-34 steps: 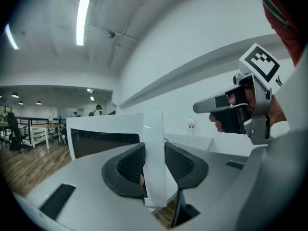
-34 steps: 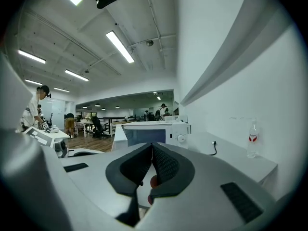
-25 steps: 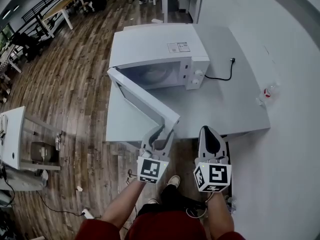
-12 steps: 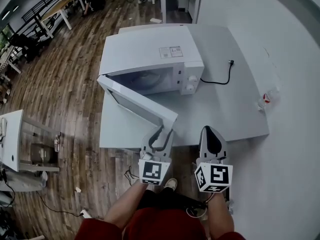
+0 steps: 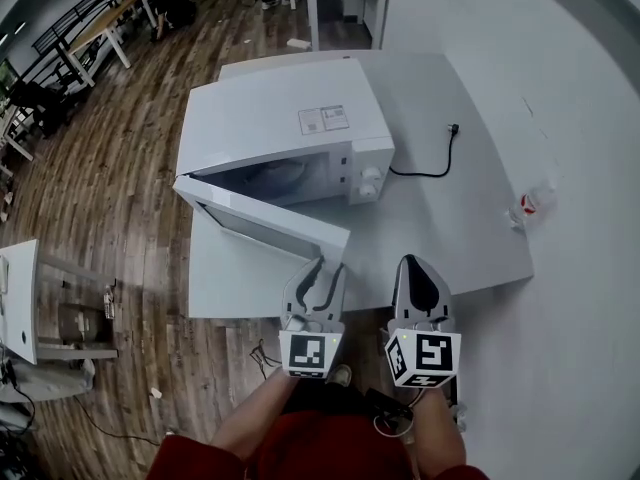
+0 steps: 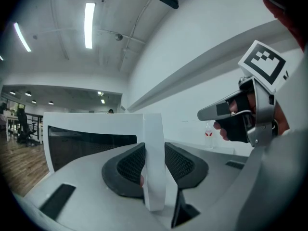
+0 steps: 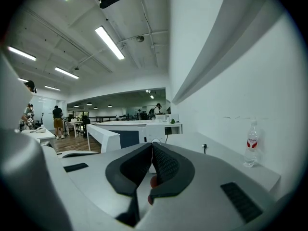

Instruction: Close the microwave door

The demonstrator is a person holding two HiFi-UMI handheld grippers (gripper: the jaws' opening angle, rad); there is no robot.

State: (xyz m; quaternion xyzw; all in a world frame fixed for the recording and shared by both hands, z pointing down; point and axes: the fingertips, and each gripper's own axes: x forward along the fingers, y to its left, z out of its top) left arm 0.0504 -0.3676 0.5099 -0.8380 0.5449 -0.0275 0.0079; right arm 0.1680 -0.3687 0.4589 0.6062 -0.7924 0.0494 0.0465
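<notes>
Gripping the free edge of the microwave door (image 5: 262, 218), the left gripper (image 5: 322, 272) presses both pads on the white panel. The door stands partly open, swung out from the microwave (image 5: 280, 118) on the white worktop (image 5: 470, 218). The right gripper (image 5: 421, 276) hovers just beside the left one, jaws together and empty. A bottle (image 5: 528, 205) stands near the worktop's right edge.

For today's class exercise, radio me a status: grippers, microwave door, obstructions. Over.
Left gripper clamped on white microwave door, free edge; right gripper shut, empty. Door part open, angled off white microwave. Swing path clear; clear plastic bottle stands far right.
</notes>
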